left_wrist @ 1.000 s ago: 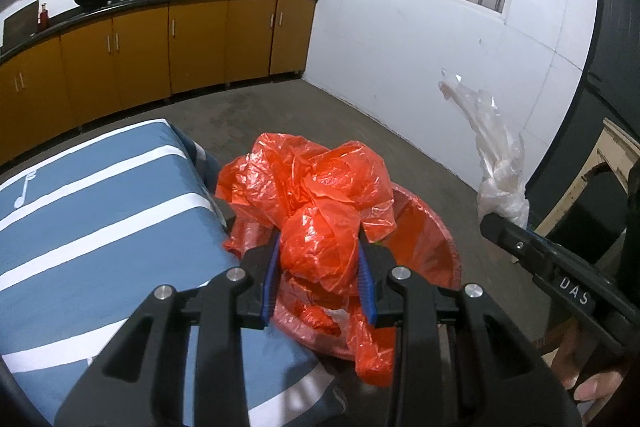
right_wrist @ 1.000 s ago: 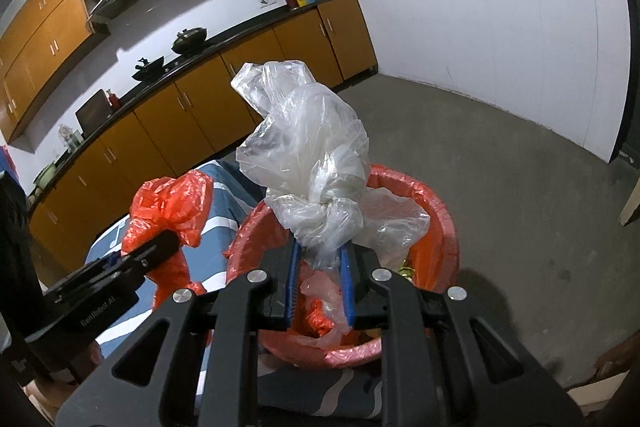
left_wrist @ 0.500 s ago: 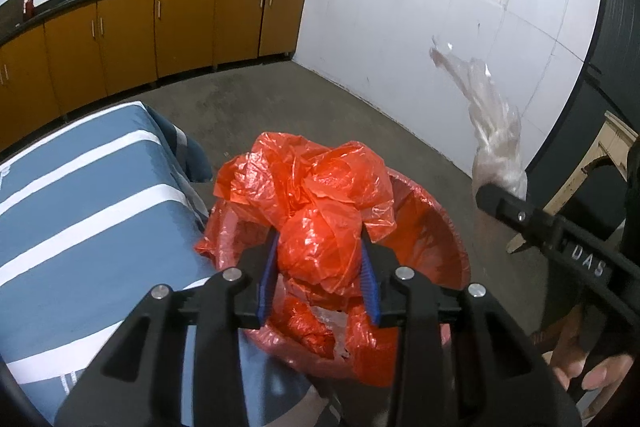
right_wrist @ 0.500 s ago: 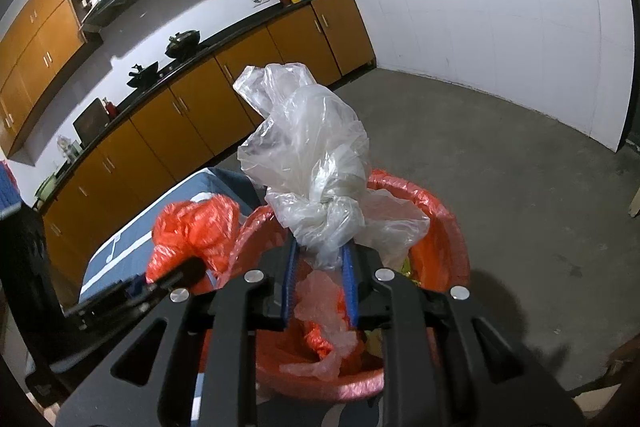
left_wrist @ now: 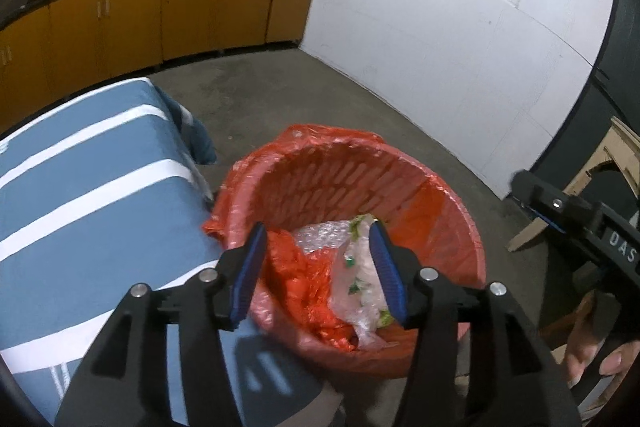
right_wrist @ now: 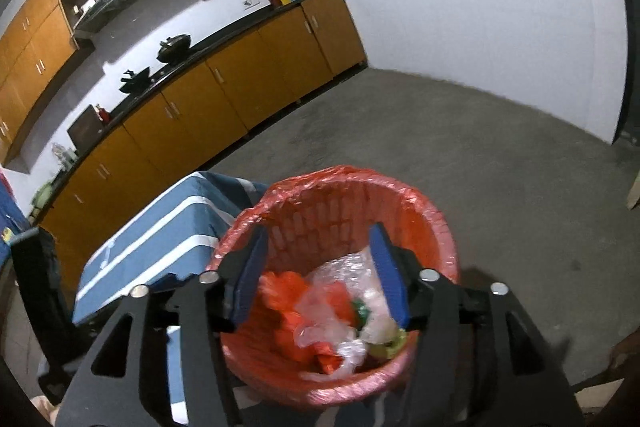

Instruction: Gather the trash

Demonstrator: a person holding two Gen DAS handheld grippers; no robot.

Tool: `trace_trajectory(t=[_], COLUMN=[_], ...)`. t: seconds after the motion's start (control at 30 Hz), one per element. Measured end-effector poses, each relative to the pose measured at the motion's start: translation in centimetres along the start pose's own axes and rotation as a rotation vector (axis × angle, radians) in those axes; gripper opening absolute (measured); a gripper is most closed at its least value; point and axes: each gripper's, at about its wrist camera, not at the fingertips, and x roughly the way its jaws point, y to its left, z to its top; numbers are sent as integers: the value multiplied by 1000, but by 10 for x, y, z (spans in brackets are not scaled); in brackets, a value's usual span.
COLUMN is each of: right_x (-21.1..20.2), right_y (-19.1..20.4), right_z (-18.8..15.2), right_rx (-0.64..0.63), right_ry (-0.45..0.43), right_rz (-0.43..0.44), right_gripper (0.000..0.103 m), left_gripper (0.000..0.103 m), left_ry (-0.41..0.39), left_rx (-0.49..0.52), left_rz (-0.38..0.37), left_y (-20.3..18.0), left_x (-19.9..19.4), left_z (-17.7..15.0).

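A red waste basket (left_wrist: pixel 448 215) (right_wrist: pixel 436 227) lined with a red bag stands on the floor beside a table. Inside lie a crumpled red plastic bag (left_wrist: pixel 304 291) (right_wrist: pixel 288 299) and a clear plastic bag (left_wrist: pixel 360 279) (right_wrist: pixel 344 331) among other scraps. My left gripper (left_wrist: pixel 318 255) hovers over the basket's near rim, its jaws opening with nothing pressed between the blue pads. My right gripper (right_wrist: pixel 318 259) also hangs above the basket, jaws opening and empty; it shows as a black finger (left_wrist: pixel 560 207) at the right of the left wrist view.
A table with a blue and white striped cloth (left_wrist: pixel 80 195) (right_wrist: pixel 160 227) touches the basket's left side. Orange cabinets (left_wrist: pixel 160 11) line the far wall under a dark counter. A wooden frame (left_wrist: pixel 616 155) leans at the right. Bare concrete floor (right_wrist: pixel 480 155) lies beyond the basket.
Both grippers let go: the red bag dropped from the left one and the clear bag from the right one into the basket. The left gripper sank closer to the basket.
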Motion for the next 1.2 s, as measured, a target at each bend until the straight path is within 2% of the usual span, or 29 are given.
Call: trace_trajectory(t=[0.03, 0.1, 0.13, 0.2, 0.33, 0.37, 0.43, 0.5, 0.6, 0.87, 1.03, 1.2], right_x=[-8, -20, -29, -39, -59, -63, -74, -81, -92, -111, -120, -128], right_y=[2, 5, 9, 15, 36, 39, 46, 51, 59, 96, 110, 117], right_z=[-3, -5, -8, -10, -21, -24, -30, -34, -41, -67, -79, -90], right_rx=[-21, -56, -86, -129, -236, -246, -247, -240, -233, -296, -321, -335], right_ry=[-28, -75, -108, -140, -204, -210, -209, -199, -186, -206, -215, -215], right_rz=[-32, -84, -117, -164, -318, -326, -284, -247, -189, -147, -128, -112], right_gripper=[77, 93, 97, 99, 101, 101, 101, 101, 101, 101, 101, 101], left_gripper=[61, 68, 73, 81, 93, 95, 99, 99, 99, 99, 99, 99], left_ry=[-19, -66, -86, -136, -199, -225, -261, -304, -341, -368, -376, -374], left_rx=[2, 17, 24, 35, 17, 10, 2, 1, -6, -6, 7, -21], left_rz=[21, 69, 90, 138, 208, 240, 284, 353, 419, 474, 488, 482], left_y=[2, 5, 6, 11, 23, 28, 34, 40, 46, 50, 46, 47], left_x=[-7, -23, -31, -52, -93, -107, -126, -148, -173, -219, -235, -247], left_z=[-2, -6, -8, -15, -29, -35, -43, -56, -70, -100, -115, -124])
